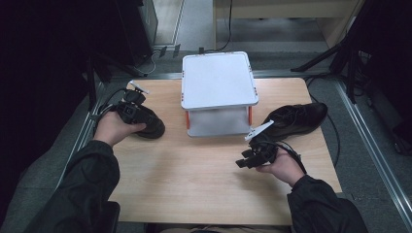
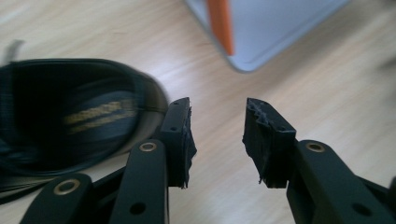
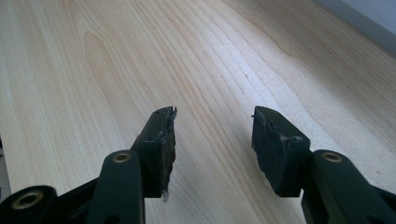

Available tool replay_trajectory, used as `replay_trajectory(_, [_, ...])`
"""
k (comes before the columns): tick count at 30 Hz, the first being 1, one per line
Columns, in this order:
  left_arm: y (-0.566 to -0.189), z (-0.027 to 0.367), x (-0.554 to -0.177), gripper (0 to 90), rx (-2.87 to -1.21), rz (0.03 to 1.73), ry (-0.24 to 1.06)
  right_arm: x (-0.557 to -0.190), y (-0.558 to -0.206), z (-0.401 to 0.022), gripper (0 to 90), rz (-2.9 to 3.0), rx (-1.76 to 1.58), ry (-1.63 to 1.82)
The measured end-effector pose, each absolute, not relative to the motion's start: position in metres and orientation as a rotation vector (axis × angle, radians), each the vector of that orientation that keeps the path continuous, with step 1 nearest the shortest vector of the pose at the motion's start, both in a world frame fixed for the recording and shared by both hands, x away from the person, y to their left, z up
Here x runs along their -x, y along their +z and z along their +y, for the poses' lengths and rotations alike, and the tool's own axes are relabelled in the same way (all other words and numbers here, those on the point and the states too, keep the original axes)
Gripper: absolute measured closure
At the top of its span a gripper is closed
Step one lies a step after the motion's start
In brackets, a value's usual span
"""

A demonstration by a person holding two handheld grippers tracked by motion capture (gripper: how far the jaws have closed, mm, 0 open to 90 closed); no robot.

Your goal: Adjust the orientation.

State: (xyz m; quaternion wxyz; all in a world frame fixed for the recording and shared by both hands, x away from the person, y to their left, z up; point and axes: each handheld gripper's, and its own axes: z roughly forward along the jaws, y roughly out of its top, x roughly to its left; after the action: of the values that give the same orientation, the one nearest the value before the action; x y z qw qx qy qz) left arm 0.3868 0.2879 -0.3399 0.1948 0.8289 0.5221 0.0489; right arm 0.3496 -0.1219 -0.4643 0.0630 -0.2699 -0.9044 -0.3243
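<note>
Left gripper [image 2: 217, 140], agape, beside black shoe [image 2: 70, 116].

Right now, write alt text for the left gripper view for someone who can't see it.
The left gripper holds its two black jaws open over a light wooden table, with nothing between them. A black shoe, blurred, lies just left of the jaws, and the corner of a white rack with an orange post sits beyond.
</note>
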Motion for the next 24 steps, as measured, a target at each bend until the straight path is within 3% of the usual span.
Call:
replay_trajectory(9, [-0.354,0.306,-0.422,63.4,-2.309,1.546,0.106,-0.349,-0.465,-0.122,50.1,-2.727,0.812,-0.975])
replay_trajectory(20, [-0.372,0.300,-0.434,66.3,-2.367,1.583,0.079,-0.350,-0.465,-0.124,50.1,-2.722,0.813,-0.984])
replay_trajectory(24, [-0.378,0.299,-0.437,73.0,-2.395,1.586,0.067,-0.350,-0.465,-0.124,50.1,-2.723,0.808,-0.985])
